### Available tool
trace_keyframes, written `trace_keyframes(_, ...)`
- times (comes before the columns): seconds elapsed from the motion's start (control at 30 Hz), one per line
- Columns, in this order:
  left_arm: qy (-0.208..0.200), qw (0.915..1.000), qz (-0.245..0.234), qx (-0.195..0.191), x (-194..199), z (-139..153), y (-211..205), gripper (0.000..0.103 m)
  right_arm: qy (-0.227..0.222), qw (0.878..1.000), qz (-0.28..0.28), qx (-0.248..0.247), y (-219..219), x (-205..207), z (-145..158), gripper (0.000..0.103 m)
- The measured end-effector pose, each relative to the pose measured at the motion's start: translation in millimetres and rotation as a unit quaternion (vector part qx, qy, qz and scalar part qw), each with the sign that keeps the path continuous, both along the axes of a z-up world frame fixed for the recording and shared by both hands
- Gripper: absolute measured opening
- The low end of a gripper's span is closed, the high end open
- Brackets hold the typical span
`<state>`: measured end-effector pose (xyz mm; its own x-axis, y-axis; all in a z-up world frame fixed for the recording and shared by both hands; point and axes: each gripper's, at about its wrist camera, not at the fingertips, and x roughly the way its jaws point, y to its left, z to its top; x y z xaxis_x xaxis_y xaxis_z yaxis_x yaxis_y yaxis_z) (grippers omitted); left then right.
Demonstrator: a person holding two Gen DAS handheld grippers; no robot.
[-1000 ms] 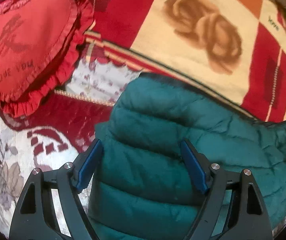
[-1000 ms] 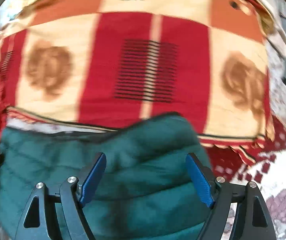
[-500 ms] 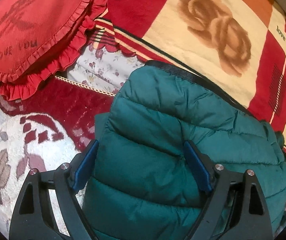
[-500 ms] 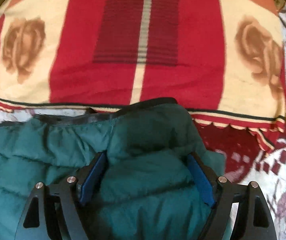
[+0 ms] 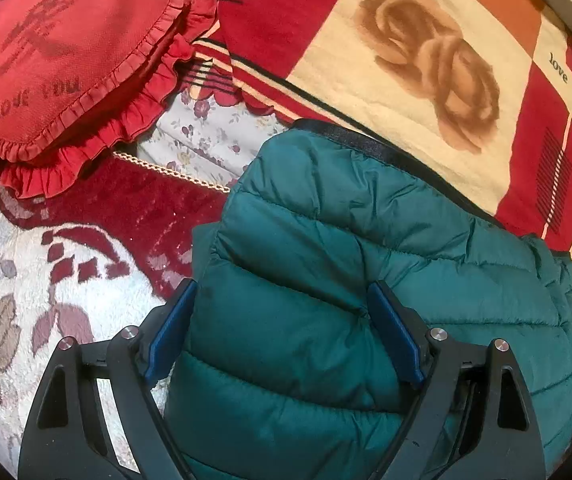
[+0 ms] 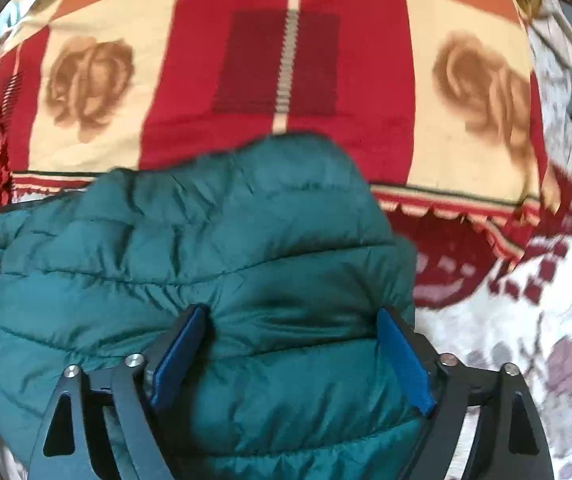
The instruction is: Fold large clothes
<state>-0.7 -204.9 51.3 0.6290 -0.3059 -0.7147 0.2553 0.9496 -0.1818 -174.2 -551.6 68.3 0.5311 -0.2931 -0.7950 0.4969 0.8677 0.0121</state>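
Left wrist view cuts the green puffer jacket (image 5: 325, 264) off at the bottom and right of the picture, so you cannot see how far it runs behind your tools. In the right wrist view the picture is smeared with motion, and the jacket (image 6: 214, 248) again runs out of frame below and to the left.

Your left gripper (image 5: 282, 332) stands spread wide, with the jacket's quilted bulk between its blue pads; the pads sit at the fabric's sides, and you cannot tell whether they press it. Your right gripper (image 6: 291, 354) has its jaws opening, with a padded fold of the jacket between them and the pads not pinching it.

Beyond the jacket's black-trimmed edge lies the red and cream rose blanket (image 5: 425, 60), just beside it. To the left there is free floral bedspread (image 5: 26, 280), and further off the red heart cushion (image 5: 58, 52) with its frill. To the right, patterned cover (image 6: 525, 300) lies bare.

The jacket lies on the bed, bunched, puffy, dark teal with stitched horizontal channels.
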Motion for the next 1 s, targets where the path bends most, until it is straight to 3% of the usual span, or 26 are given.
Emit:
trace_keyframes(0.17,0.0,0.9999,-0.002,0.013,-1.5,1.9,-0.3,0.087,0.007,1.0,-0.003,0.004,0.0,-2.4,4.6,0.089)
trace_keyframes(0.3,0.009,0.9994,-0.012,0.033,-9.8,9.6,0.5,0.087,-0.026,0.999,0.001,0.021,7.6,-29.7,30.3,0.088)
trace_keyframes(0.53,0.019,0.9997,-0.002,0.015,-36.0,24.0,14.4,0.086,-0.041,0.998,0.039,0.009,37.6,-62.3,49.2,0.088)
trace_keyframes(0.73,-0.011,0.999,-0.018,0.039,-67.7,29.4,19.9,0.086,-0.029,0.999,0.039,0.003,45.9,-63.2,33.5,0.088)
trace_keyframes(0.83,-0.006,0.9981,-0.026,0.055,-73.2,18.9,18.1,0.086,0.001,1.0,0.03,0.005,41.5,-52.8,12.6,0.088)
trace_keyframes(0.9,-0.01,0.9975,-0.029,0.063,-74.6,9.8,15.7,0.087,0.011,1.0,0.028,0.002,39.4,-46.2,1.9,0.094)
trace_keyframes(1.0,-0.009,0.9978,-0.026,0.061,-75.5,8.3,16.7,0.087,0.018,1.0,0.025,0.006,38.2,-45.8,3.9,0.094)
